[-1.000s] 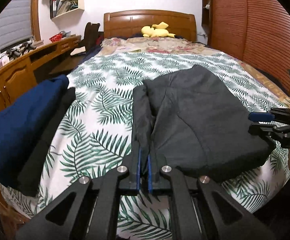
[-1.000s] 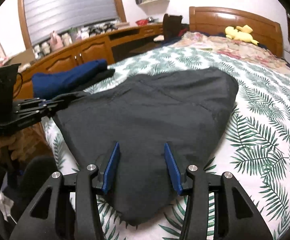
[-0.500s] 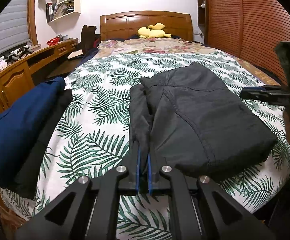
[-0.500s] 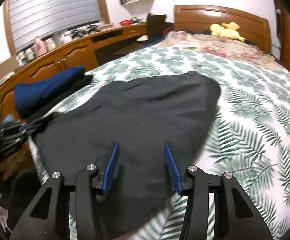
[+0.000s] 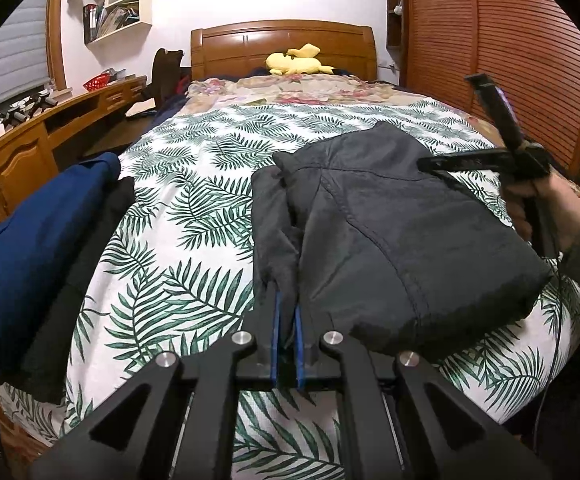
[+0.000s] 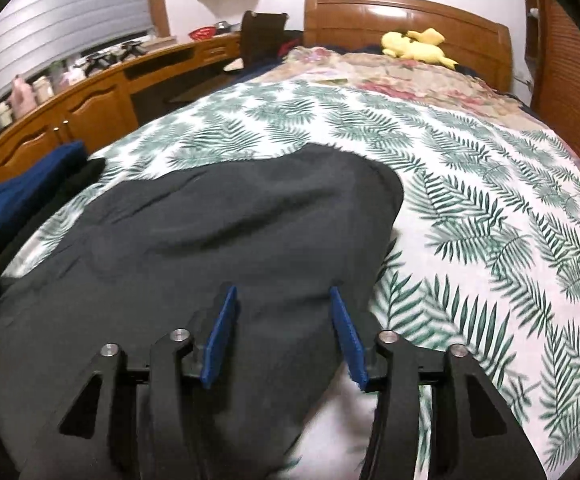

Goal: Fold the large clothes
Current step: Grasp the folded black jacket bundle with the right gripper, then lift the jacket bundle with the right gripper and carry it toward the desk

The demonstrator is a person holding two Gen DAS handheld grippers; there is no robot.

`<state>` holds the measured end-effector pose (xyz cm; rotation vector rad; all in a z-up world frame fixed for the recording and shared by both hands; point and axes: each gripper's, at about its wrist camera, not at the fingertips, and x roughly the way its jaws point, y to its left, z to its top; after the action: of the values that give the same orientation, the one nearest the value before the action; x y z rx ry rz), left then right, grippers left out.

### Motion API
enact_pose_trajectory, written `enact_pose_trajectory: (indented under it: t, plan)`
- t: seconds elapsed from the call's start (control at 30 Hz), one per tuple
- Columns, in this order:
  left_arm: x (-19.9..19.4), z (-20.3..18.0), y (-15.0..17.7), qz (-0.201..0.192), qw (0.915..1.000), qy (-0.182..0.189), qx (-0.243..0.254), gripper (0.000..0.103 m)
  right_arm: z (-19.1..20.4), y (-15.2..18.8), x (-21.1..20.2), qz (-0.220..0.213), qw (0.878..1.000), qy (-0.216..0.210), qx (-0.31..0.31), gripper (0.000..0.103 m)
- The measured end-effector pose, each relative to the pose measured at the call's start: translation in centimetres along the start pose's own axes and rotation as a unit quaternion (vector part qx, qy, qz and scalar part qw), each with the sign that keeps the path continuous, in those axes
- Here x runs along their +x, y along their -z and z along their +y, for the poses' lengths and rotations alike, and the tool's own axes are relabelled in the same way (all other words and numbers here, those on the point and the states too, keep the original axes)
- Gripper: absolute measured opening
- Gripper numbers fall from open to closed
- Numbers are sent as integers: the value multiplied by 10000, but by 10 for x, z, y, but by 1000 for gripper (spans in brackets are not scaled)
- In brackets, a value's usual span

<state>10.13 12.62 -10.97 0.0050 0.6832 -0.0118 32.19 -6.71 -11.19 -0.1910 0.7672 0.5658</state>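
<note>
Left wrist view: left claw (image 5: pixel 285 316) clamped on the dark garment (image 5: pixel 390 232) folded on the bed (image 5: pixel 193 208). Right claw (image 6: pixel 281 320) hovers over it, jaws apart and just been opening, gripping nothing.

Both wrist views face the bed (image 5: pixel 193 200) closely.

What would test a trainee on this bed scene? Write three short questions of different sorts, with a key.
1. True or false: the left gripper is shut on the dark garment.
2. Which lies at the bed's left edge? A) blue folded clothes B) a red towel C) a white pillow
3. Fill in: the right gripper is ____ above the garment.

Key: 1 true; 2 A; 3 open.
</note>
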Motion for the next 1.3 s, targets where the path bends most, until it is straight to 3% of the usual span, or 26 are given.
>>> enact_pose_trajectory:
  t: [0.1, 0.2, 0.4, 0.47, 0.53, 0.7, 0.87, 1.1, 1.3]
  plan:
    - [1, 0, 1, 18, 10000, 20, 6, 4, -11, -7, 20, 146, 9997, 169, 118, 69]
    - [2, 0, 2, 59, 10000, 30, 3, 4, -29, -7, 38, 293, 9985, 46, 461, 80]
    - [4, -1, 4, 116, 9999, 42, -37, 4, -43, 0, 68, 675, 9914, -577, 957, 84]
    - [2, 1, 4, 144, 9998, 89, -110, 4, -38, -1, 69, 667, 9919, -590, 906, 84]
    - [-1, 3, 5, 173, 9995, 152, -198, 6, -34, -2, 67, 643, 9921, -650, 860, 77]
    - [-13, 10, 11, 292, 9983, 327, -387, 11, -28, -1, 57, 465, 9949, -670, 599, 42]
    - [-22, 12, 21, 329, 9981, 335, -400, 18, -31, 2, 37, 240, 9959, -602, 626, 35]
    - [0, 13, 29, 589, 9966, 362, -437, 21, -38, 9, 4, 125, 9969, -450, 635, 34]
    - [21, 18, 27, 691, 9954, 366, -560, 23, -38, 18, 10, 307, 9976, -287, 544, 34]
